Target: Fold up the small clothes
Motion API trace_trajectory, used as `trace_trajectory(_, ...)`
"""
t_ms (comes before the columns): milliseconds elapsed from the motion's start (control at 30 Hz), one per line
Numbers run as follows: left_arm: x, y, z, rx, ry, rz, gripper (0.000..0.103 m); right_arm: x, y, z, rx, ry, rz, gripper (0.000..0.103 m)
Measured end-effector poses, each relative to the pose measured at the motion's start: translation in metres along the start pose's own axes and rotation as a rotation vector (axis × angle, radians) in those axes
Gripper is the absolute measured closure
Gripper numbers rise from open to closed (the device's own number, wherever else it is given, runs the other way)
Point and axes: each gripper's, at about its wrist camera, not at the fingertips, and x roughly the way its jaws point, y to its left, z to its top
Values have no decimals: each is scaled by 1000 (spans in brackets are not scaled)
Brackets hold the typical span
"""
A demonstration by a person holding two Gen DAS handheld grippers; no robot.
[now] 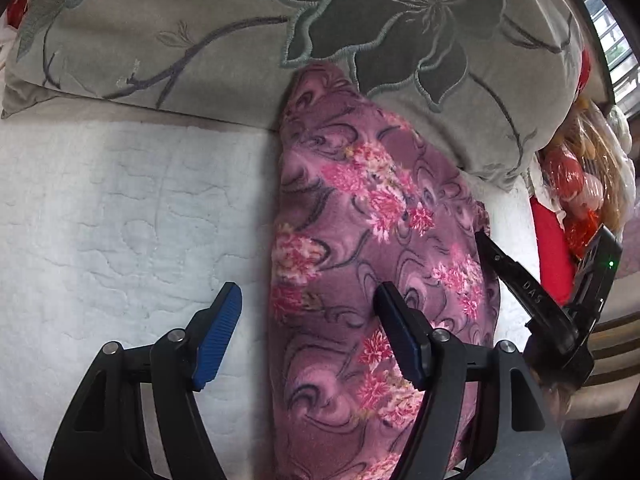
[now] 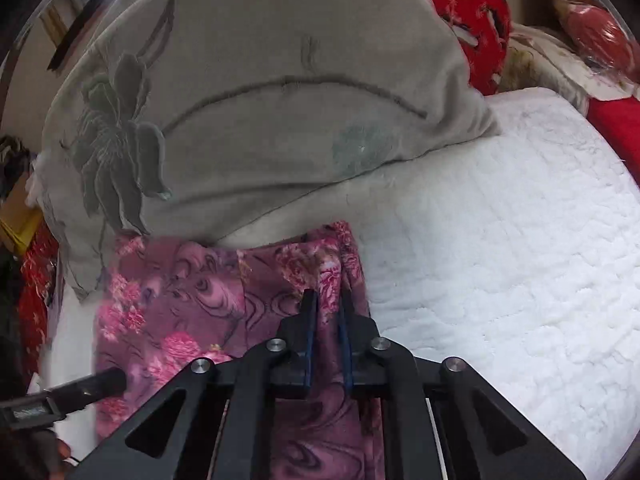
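Note:
A small purple garment with pink flowers (image 1: 360, 248) lies folded into a long strip on the white quilted cover (image 1: 120, 220). My left gripper (image 1: 308, 304) is open above the garment's left edge, one blue pad over the cover, the other over the cloth. My right gripper (image 2: 328, 304) is shut on a fold of the same garment (image 2: 192, 288) at its right edge. The right gripper also shows in the left wrist view (image 1: 520, 280) at the garment's far side. A finger of the left gripper shows low left in the right wrist view (image 2: 92, 388).
A large grey cushion with an embroidered flower (image 1: 280, 28) leans behind the garment, touching its far end. Red cloth and plastic-wrapped items (image 1: 580, 184) are piled at the right. White quilted cover (image 2: 500, 260) spreads to the right of the garment.

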Motion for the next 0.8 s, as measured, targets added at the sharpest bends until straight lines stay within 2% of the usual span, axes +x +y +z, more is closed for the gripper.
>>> trace_trajectory(67, -1, 2, 1, 9, -4, -2, 33, -1, -4, 4, 35, -4, 21, 96)
trace_trajectory(233, -2, 4, 8, 6, -3, -2, 33, -8, -5, 6, 26, -14, 26, 96)
trace_trajectory(300, -6, 7, -2, 0, 4, -1, 33, -19, -8, 1, 52, -19, 43, 93)
trace_trajectory(333, -7, 8, -1, 0, 8, -1, 33, -25, -8, -2, 56, -25, 48, 87)
trace_trajectory(500, -6, 1, -14, -6, 16, -1, 33, -60, -11, -35, 48, -103, 190, 87)
trace_trajectory(567, -7, 1, -20, -13, 31, -8, 33, -45, -2, -51, -20, -5, 126, 88)
trace_trajectory(600, -11, 3, -24, -17, 44, -22, 33, -42, 3, -56, -59, 16, 95, 89)
trace_trajectory(633, -15, 6, -28, -21, 56, -53, 33, -52, 4, -57, -75, -15, 86, 88)
trace_trajectory(700, -26, 18, -36, -49, 52, -117, 33, -64, 1, -51, -36, -16, 93, 85)
trace_trajectory(733, -30, 26, -40, -76, 49, -147, 33, -75, -6, -49, -3, -36, 111, 79)
trace_trajectory(767, -31, 36, -43, -113, 50, -184, 33, -80, -11, -50, 15, -49, 117, 63)
trace_trajectory(800, -30, 45, -46, -154, 60, -223, 33, -84, -20, -49, 43, -59, 119, 54)
